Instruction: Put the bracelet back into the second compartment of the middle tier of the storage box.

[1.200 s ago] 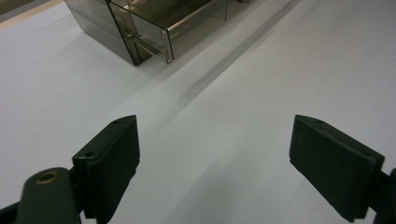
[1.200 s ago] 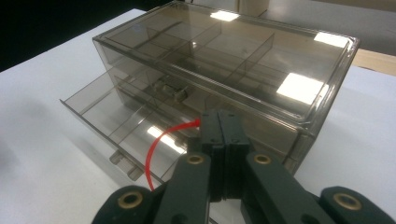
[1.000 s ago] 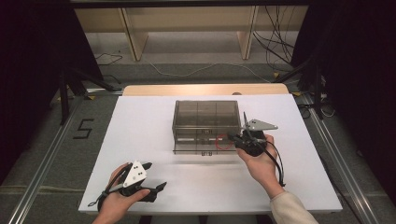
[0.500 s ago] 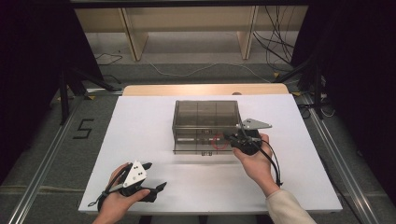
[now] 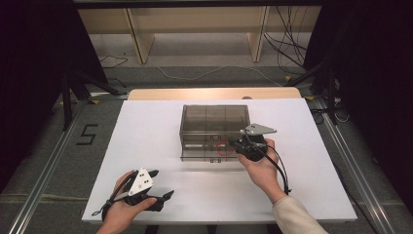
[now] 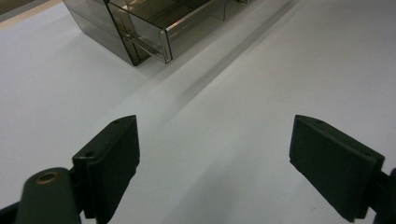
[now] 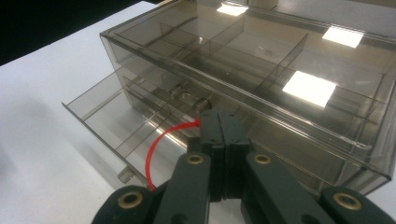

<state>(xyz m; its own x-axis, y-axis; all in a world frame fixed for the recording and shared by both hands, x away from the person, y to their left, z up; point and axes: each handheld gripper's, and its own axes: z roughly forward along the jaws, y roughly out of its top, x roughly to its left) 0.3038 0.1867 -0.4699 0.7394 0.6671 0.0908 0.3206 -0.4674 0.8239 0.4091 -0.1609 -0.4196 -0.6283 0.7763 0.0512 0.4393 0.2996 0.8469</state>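
1. Jaws of the left gripper point(image 5: 158, 187) are held wide apart over bare tabletop with nothing between them, well apart from the drawer box point(image 5: 214, 119) and nearer the person; it is judged to be parked there so that the work at the box is left unobstructed.
2. At the front of the drawer box, on its right side, the right gripper point(image 7: 218, 122) is closed on a red loop point(image 7: 159, 144), apparently a thin band or wire; the material cannot be told.
3. The lower drawer point(image 7: 109, 123) is pulled partly out of the drawer box, so the loop is hung over its open front, probably to be dropped in.
4. Behind it, the box's upper compartments are seen closed under the smoked lid.
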